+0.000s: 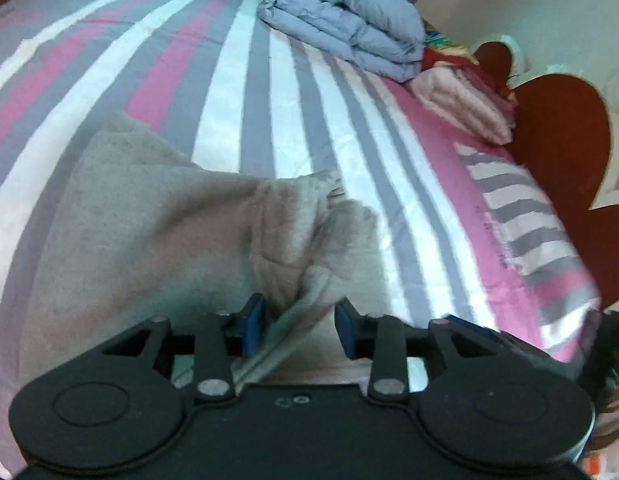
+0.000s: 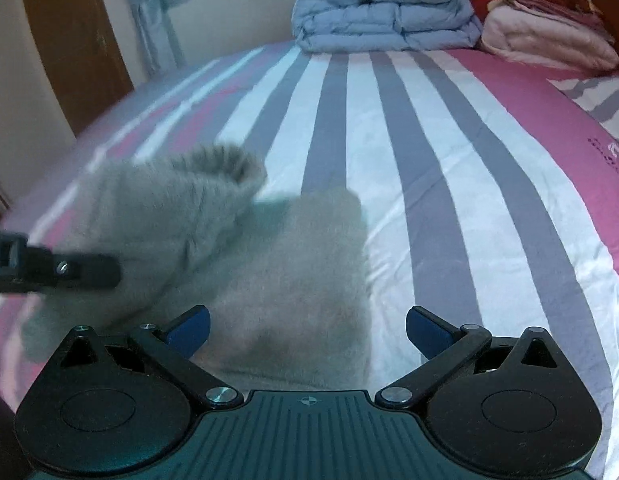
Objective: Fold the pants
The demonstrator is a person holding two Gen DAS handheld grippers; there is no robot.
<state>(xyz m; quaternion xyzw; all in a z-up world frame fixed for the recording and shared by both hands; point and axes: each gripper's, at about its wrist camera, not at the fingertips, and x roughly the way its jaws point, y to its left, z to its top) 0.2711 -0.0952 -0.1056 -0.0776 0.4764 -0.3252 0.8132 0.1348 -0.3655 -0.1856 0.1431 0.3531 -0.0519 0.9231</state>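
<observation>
**Grey pants on striped bed, both tools at near edge**

Bed point(image 2: 389, 160) with pink, grey and white stripes; folded blue quilt point(image 2: 385, 12) and pink blankets point(image 2: 545, 36) at far end, wooden door point(image 2: 69, 40) to the left. Grey pants point(image 1: 149, 232) lie bunched at near side. Left hand-held gripper point(image 1: 299, 326): jaws parted, a fold of pants between them, contact unclear. Right hand-held gripper point(image 2: 307, 334): spread wide, pants just ahead. Bare sheet to the right.

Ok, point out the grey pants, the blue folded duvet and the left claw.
grey pants point(image 2: 301, 264): right wrist view, flat folded part.
blue folded duvet point(image 2: 385, 12): right wrist view, front folds.
left claw point(image 1: 299, 328): left wrist view, between its fingertips.
</observation>
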